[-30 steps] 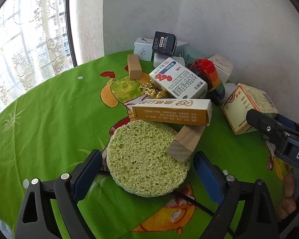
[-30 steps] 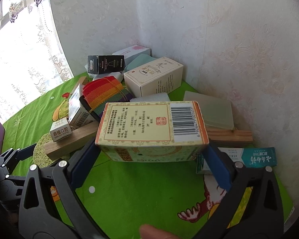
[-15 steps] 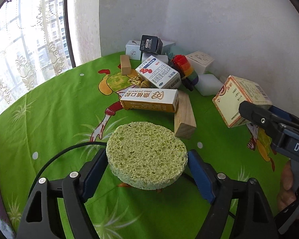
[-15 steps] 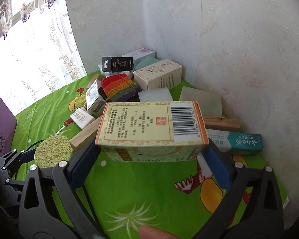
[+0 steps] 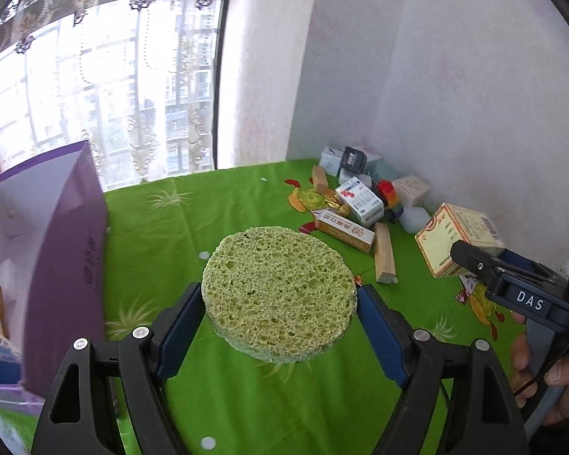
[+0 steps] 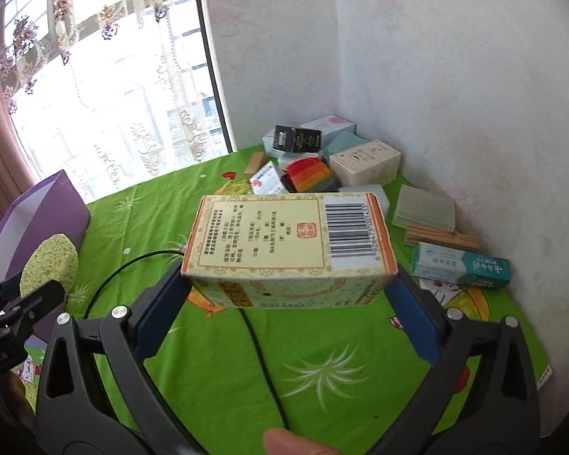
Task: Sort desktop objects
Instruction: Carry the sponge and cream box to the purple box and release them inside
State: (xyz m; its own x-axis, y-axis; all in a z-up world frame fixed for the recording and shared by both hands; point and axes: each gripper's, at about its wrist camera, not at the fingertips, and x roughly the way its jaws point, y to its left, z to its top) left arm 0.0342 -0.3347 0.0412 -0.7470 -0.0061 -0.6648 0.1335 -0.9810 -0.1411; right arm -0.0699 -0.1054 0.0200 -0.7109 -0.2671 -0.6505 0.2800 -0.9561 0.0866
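My left gripper [image 5: 280, 303] is shut on a round green sponge [image 5: 278, 294], held up above the green tablecloth [image 5: 223, 212]. My right gripper [image 6: 289, 284] is shut on a cream and orange medicine box [image 6: 288, 244] with a barcode, also lifted off the table. That same box [image 5: 457, 240] shows at the right of the left wrist view, and the sponge [image 6: 49, 263] shows at the left of the right wrist view. A pile of small boxes [image 5: 358, 201] and wooden blocks lies in the far corner by the wall.
A purple open box [image 5: 62, 261] stands at the left, with a few items inside. A rainbow-striped item [image 6: 309, 174], white carton [image 6: 364, 163], teal toothpaste box [image 6: 461, 265], wooden slats [image 6: 440, 237] and a pale green slab [image 6: 425, 212] lie along the wall. A black cable [image 6: 254, 337] crosses the cloth.
Both grippers have risen and drawn back from the pile, carrying the sponge and the medicine box. The purple box has come into view at the left.
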